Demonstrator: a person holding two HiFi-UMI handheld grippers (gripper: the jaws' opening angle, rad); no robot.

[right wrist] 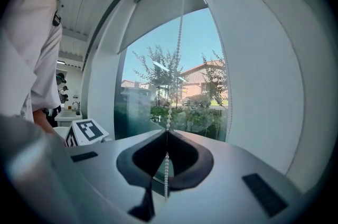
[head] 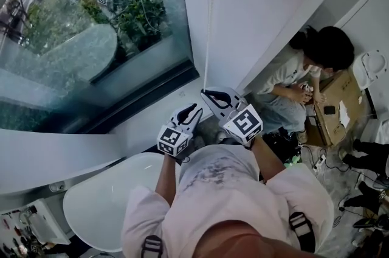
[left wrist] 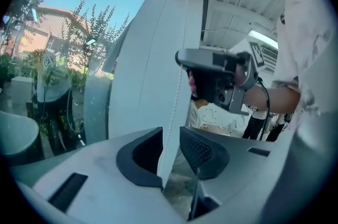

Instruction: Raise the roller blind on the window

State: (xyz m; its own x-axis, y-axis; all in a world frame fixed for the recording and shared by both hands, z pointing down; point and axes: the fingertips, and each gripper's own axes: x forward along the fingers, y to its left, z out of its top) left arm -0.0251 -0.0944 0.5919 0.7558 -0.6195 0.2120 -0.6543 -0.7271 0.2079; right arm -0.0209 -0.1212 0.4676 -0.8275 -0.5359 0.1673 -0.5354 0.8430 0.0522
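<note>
Roller blind (right wrist: 158, 11): rolled part-way up, its lower edge crossing the upper part of the window (head: 91, 38), with clear glass and trees showing below it. Its bead chain (head: 209, 19) hangs plumb down the white wall (head: 255, 7) just beside the glass, long axis vertical, from the top of the frame to the person's hands. Right gripper (right wrist: 167, 133): jaws pinched together on the chain, beads running up out of the closed tips and a short tail dangling beneath them; it points nearly level toward the window. Left gripper (left wrist: 170, 136): jaws apart, the chain running down into the gap between them, neither pad pressing on it as far as I can see. From the head view the left gripper (head: 194, 109) sits lower than and just beside the right gripper (head: 211, 94), so the right is the higher hand on the chain and the left is lined up on the same run below it. Judgement: the next move turns on that stacking. The left has only to close where it stands, then the pull goes straight down along the chain's axis, hand under hand. Whether this is the strand that raises the blind I cannot tell. Risk: beads slipping from the gap if the left drifts sideways before closing.
</note>
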